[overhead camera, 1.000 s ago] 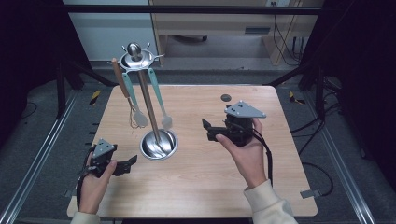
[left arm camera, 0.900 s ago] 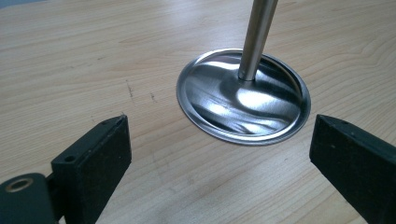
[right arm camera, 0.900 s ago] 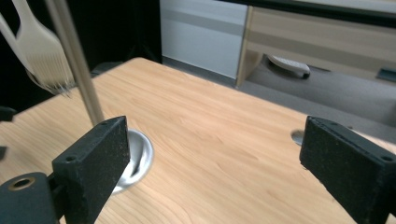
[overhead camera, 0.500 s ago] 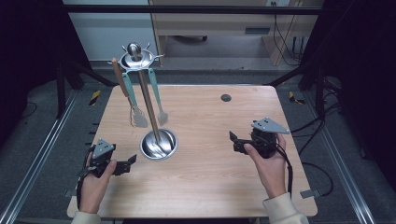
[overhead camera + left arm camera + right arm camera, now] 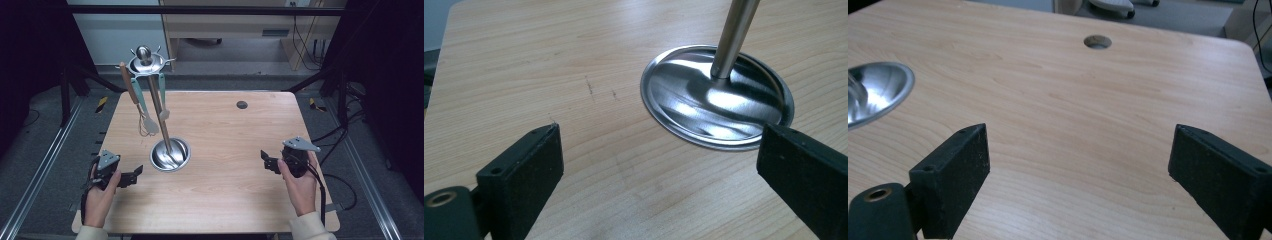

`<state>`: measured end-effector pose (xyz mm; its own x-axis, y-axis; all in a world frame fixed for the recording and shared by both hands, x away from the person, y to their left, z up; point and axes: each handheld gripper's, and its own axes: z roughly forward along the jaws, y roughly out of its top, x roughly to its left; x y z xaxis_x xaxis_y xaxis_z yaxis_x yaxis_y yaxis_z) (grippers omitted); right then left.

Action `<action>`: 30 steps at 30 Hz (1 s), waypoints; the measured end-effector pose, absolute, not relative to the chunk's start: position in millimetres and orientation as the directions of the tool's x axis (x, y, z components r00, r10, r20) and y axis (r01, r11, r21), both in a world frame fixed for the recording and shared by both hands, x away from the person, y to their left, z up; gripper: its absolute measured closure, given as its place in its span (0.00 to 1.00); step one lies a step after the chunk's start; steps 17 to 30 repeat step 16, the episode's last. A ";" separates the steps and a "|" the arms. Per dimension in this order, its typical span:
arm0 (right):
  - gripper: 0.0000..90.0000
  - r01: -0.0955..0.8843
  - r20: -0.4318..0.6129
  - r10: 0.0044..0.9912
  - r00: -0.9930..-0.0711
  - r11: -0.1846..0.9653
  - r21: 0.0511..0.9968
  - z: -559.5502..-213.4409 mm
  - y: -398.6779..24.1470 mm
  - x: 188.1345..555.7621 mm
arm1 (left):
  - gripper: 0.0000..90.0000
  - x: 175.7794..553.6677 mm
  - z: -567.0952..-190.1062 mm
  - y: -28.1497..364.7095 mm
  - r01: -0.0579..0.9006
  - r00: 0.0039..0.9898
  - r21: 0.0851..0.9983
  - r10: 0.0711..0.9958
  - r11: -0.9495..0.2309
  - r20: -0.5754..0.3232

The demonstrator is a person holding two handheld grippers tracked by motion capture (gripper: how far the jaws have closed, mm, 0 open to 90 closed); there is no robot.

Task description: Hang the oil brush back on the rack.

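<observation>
Polished steel utensil stand (image 5: 170, 154) with round dished base between both gaping claws

A rack (image 5: 170, 154) is set left of the tabletop (image 5: 225, 200) centre, utensils (image 5: 147, 120) hung on it. The left gripper (image 5: 131, 176) is placed near the left edge, the right gripper (image 5: 266, 161) near the right edge.

My left gripper (image 5: 131, 176) sits near the tabletop (image 5: 225, 200)'s left edge, jaws apart, just beside the utensil stand (image 5: 167, 150)'s steel base. My right gripper (image 5: 270, 162) is near the right edge, empty too.
</observation>
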<state>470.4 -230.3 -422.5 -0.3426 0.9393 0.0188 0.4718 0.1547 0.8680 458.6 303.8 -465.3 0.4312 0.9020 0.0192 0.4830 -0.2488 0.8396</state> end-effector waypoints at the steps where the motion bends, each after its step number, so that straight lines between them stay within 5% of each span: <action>1: 0.11 0.479 0.018 0.940 -0.341 0.157 0.864 -426.6 -231.7 471.0 | 0.05 459.0 -466.2 303.5 0.485 0.432 0.838 0.902 -0.250 0.019; 12: 0.11 0.569 -0.012 0.949 -0.316 0.199 0.798 -476.1 -239.4 477.0 | 0.05 462.0 -472.3 305.9 0.511 0.423 0.815 0.905 -0.271 0.036; 30: 0.11 0.567 0.011 0.957 -0.290 0.163 0.808 -479.5 -245.0 476.0 | 0.05 462.7 -472.6 306.0 0.512 0.425 0.815 0.905 -0.273 0.036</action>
